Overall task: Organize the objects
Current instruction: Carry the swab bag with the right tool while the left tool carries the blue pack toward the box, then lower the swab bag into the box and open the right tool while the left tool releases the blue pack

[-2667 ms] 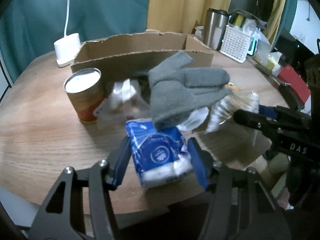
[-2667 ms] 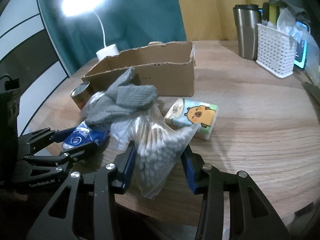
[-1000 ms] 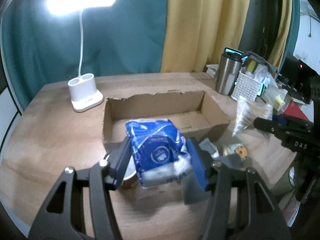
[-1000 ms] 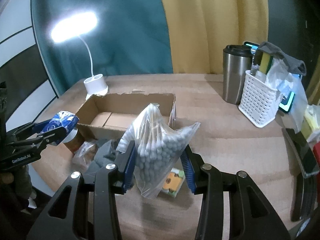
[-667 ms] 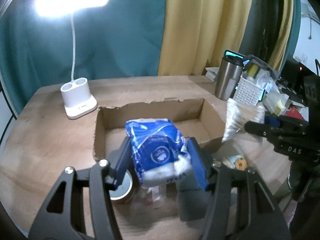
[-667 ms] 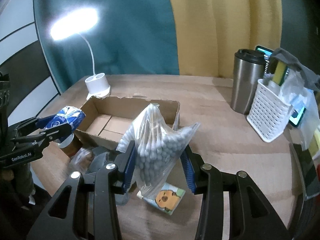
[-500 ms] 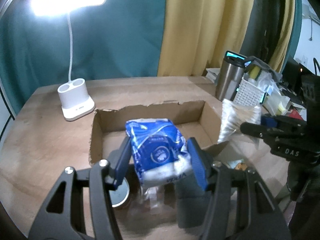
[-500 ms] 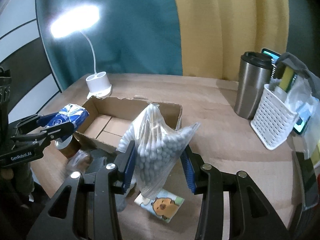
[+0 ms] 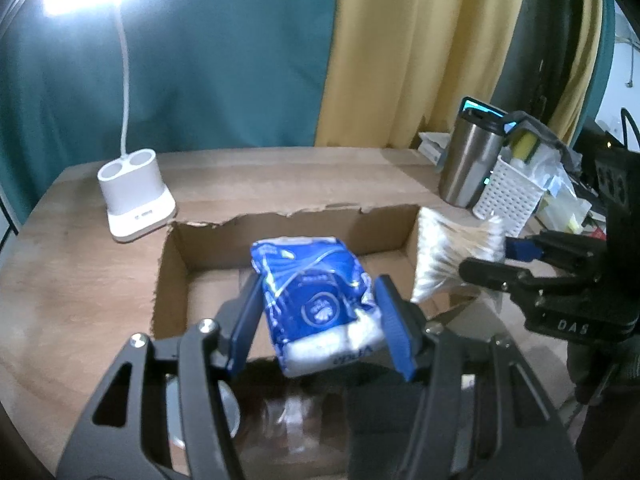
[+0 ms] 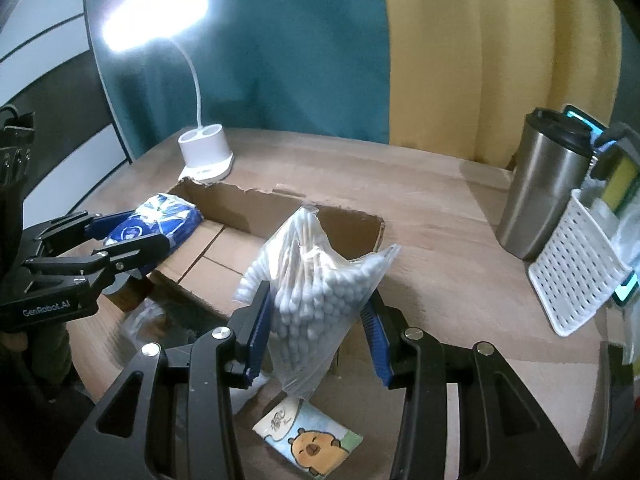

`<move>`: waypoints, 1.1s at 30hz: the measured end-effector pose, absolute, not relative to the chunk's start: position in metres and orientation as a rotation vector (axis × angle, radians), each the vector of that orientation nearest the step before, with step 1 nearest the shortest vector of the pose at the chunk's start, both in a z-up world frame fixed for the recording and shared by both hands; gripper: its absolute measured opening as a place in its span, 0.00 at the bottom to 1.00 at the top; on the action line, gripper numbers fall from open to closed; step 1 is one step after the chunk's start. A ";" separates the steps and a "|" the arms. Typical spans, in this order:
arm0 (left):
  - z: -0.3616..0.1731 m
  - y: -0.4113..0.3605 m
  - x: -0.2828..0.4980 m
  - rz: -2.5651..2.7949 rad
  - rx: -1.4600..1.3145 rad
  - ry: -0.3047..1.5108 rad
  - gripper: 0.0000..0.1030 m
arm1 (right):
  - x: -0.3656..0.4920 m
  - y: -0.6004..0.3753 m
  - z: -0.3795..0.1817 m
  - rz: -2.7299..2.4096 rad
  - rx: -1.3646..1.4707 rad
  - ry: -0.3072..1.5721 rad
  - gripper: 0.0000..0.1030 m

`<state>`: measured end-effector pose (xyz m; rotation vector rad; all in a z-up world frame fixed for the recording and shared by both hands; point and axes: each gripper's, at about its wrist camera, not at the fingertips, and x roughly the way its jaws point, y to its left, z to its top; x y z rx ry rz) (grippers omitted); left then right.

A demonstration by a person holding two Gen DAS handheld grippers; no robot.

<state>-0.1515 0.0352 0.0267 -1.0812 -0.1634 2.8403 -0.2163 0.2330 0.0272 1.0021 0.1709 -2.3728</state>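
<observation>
Cardboard made up the open box on the wooden table, and much around it was hard to read. In the left wrist view the things below the box's near wall were dark and blurred: a round tin top cut off by the gripper frame, and something crumpled and clear that could not be named.

The left gripper was clamped on a blue tissue pack, held above the box's near wall. The pack's long axis ran away from the camera toward the box's far wall, its white printed end nearest the lens.

The right gripper was closed on a clear bag of cotton swabs, above the near right corner of the box. The bag stood upright, swab sticks pointing up into its puckered top; its lower tip hung below the pads.

Only the right wrist view showed a cartoon-bear tissue packet lying on the table beneath the bag, partly hidden by it. The left wrist view showed the bag only as a blurred white fan. Both views showed the white lamp base, steel tumbler and white perforated basket.
</observation>
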 end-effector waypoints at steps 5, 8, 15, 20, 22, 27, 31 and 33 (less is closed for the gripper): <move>0.022 0.039 -0.165 2.831 -1.092 -0.169 0.56 | -0.226 0.229 0.024 -2.344 1.007 0.193 0.44; 0.018 0.041 -0.173 2.820 -1.103 -0.175 0.56 | -0.231 0.226 0.021 -2.321 1.014 0.206 0.44; 0.005 0.044 -0.186 2.791 -1.143 -0.186 0.56 | -0.237 0.217 0.012 -2.259 1.041 0.264 0.44; -0.003 0.048 -0.196 2.765 -1.173 -0.193 0.56 | -0.242 0.209 0.003 -2.210 1.077 0.293 0.44; -0.008 0.050 -0.200 2.748 -1.198 -0.196 0.56 | -0.243 0.206 0.000 -2.201 1.083 0.306 0.44; -0.016 0.055 -0.207 2.710 -1.237 -0.209 0.56 | -0.245 0.206 -0.001 -2.191 1.084 0.321 0.44; -0.023 0.061 -0.212 2.675 -1.272 -0.212 0.56 | -0.246 0.206 -0.001 -2.197 1.084 0.312 0.44; -0.026 0.063 -0.214 2.661 -1.286 -0.215 0.56 | -0.246 0.207 0.001 -2.206 1.079 0.309 0.47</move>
